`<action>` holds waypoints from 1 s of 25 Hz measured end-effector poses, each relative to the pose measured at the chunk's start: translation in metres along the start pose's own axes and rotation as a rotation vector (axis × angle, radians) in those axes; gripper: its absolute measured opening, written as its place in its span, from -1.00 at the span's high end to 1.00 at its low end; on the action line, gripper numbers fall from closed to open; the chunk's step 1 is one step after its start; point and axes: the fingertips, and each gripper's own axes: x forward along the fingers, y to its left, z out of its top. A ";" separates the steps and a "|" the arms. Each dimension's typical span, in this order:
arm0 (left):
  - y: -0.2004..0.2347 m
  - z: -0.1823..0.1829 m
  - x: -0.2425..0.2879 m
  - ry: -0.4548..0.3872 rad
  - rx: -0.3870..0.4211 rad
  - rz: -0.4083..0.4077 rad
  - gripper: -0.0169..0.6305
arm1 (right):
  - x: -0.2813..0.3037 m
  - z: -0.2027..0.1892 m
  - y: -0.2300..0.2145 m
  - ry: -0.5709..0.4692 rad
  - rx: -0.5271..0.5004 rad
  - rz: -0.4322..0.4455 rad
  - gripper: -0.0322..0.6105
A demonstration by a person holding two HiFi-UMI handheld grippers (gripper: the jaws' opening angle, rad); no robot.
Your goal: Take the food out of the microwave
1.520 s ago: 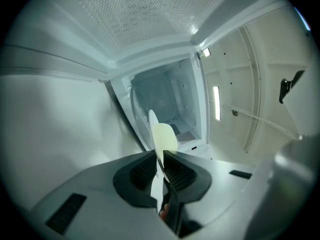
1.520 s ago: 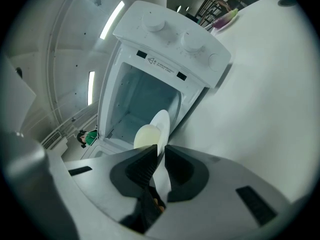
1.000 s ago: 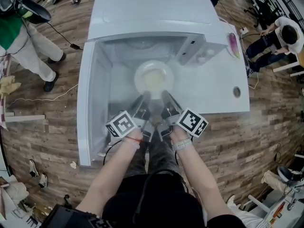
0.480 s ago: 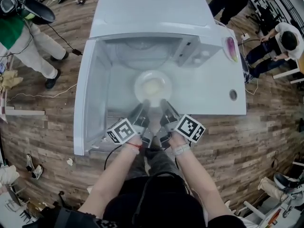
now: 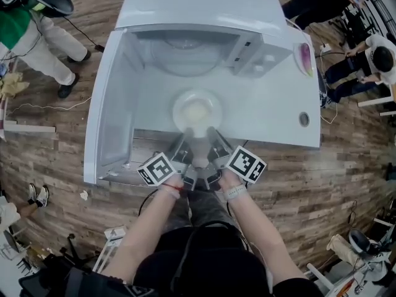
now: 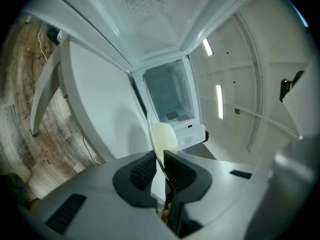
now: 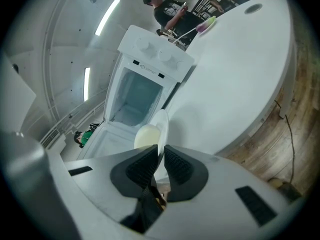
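Note:
A white plate (image 5: 197, 111) with pale yellow food (image 5: 198, 112) hangs in front of the open microwave (image 5: 185, 54), over the white table (image 5: 278, 113). My left gripper (image 5: 186, 135) is shut on the plate's near rim from the left. My right gripper (image 5: 210, 133) is shut on the same rim just to the right. In the left gripper view the plate (image 6: 152, 131) stands edge-on between the pads of the left gripper (image 6: 161, 169), food (image 6: 165, 137) on its right face. The right gripper view shows the plate (image 7: 161, 123) clamped in the right gripper (image 7: 160, 166), food (image 7: 146, 136) beside it.
The microwave door (image 5: 102, 125) swings out to the left of the plate. A pink-tipped object (image 5: 303, 57) and a round hole (image 5: 304, 119) are on the table's right side. People stand on the wood floor at far left (image 5: 31, 42) and far right (image 5: 371, 60).
Both grippers have drawn the plate toward me, farther from the microwave's cavity and slightly lower. Grips are unchanged.

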 end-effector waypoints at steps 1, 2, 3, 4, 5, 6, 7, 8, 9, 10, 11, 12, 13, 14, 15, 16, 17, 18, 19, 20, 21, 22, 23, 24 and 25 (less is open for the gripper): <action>0.001 -0.001 -0.002 -0.001 -0.001 0.002 0.79 | -0.001 -0.002 -0.001 0.004 -0.001 0.000 0.73; 0.002 -0.002 -0.004 -0.003 -0.001 0.005 0.79 | -0.001 -0.004 -0.002 0.008 -0.002 -0.001 0.73; 0.004 -0.003 -0.005 -0.006 -0.002 0.008 0.79 | -0.001 -0.006 -0.003 0.011 -0.002 -0.002 0.73; 0.006 -0.004 -0.007 -0.009 -0.002 0.012 0.79 | -0.001 -0.008 -0.004 0.015 -0.003 -0.002 0.73; 0.008 -0.004 -0.009 -0.012 -0.003 0.014 0.79 | -0.001 -0.010 -0.005 0.018 -0.002 -0.003 0.72; 0.011 -0.005 -0.010 -0.014 -0.004 0.016 0.79 | -0.001 -0.012 -0.006 0.020 -0.002 -0.005 0.73; 0.013 -0.006 -0.012 -0.016 -0.005 0.019 0.79 | -0.001 -0.014 -0.008 0.023 -0.002 -0.006 0.73; 0.014 -0.007 -0.014 -0.017 -0.008 0.023 0.79 | -0.001 -0.016 -0.009 0.026 -0.001 -0.007 0.72; 0.016 -0.008 -0.015 -0.017 -0.011 0.025 0.79 | -0.001 -0.019 -0.010 0.029 -0.001 -0.008 0.73; 0.017 -0.009 -0.016 -0.018 -0.014 0.028 0.79 | -0.001 -0.020 -0.011 0.031 0.000 -0.010 0.73; 0.018 -0.009 -0.017 -0.018 -0.016 0.030 0.79 | 0.000 -0.021 -0.011 0.033 0.000 -0.011 0.73; 0.019 -0.010 -0.017 -0.018 -0.017 0.033 0.79 | 0.000 -0.022 -0.012 0.035 0.001 -0.014 0.72; 0.021 -0.010 -0.017 -0.018 -0.018 0.035 0.79 | 0.001 -0.022 -0.013 0.036 0.003 -0.016 0.73; 0.022 -0.010 -0.018 -0.017 -0.019 0.037 0.78 | 0.001 -0.023 -0.014 0.036 0.005 -0.018 0.73; 0.022 -0.010 -0.018 -0.016 -0.019 0.038 0.78 | 0.001 -0.024 -0.014 0.036 0.006 -0.021 0.73; 0.022 -0.011 -0.018 -0.015 -0.020 0.038 0.78 | 0.000 -0.024 -0.015 0.036 0.008 -0.023 0.73; 0.023 -0.012 -0.018 -0.013 -0.021 0.039 0.78 | 0.000 -0.024 -0.015 0.036 0.009 -0.025 0.73; 0.023 -0.012 -0.017 -0.012 -0.021 0.039 0.78 | 0.000 -0.024 -0.016 0.036 0.011 -0.027 0.73; 0.024 -0.013 -0.017 -0.010 -0.022 0.040 0.78 | -0.001 -0.024 -0.018 0.035 0.013 -0.030 0.73; 0.025 -0.014 -0.017 -0.008 -0.023 0.041 0.78 | -0.001 -0.024 -0.019 0.034 0.016 -0.033 0.73; 0.025 -0.015 -0.016 -0.006 -0.025 0.042 0.78 | -0.001 -0.024 -0.020 0.033 0.019 -0.036 0.73; 0.026 -0.016 -0.016 -0.004 -0.027 0.042 0.78 | -0.001 -0.024 -0.022 0.031 0.022 -0.040 0.73; 0.027 -0.017 -0.015 -0.002 -0.030 0.042 0.78 | -0.002 -0.024 -0.023 0.030 0.025 -0.044 0.73; 0.028 -0.018 -0.015 0.001 -0.034 0.043 0.78 | -0.002 -0.024 -0.024 0.028 0.027 -0.048 0.73; 0.028 -0.019 -0.014 0.003 -0.037 0.044 0.78 | -0.002 -0.023 -0.025 0.027 0.029 -0.052 0.73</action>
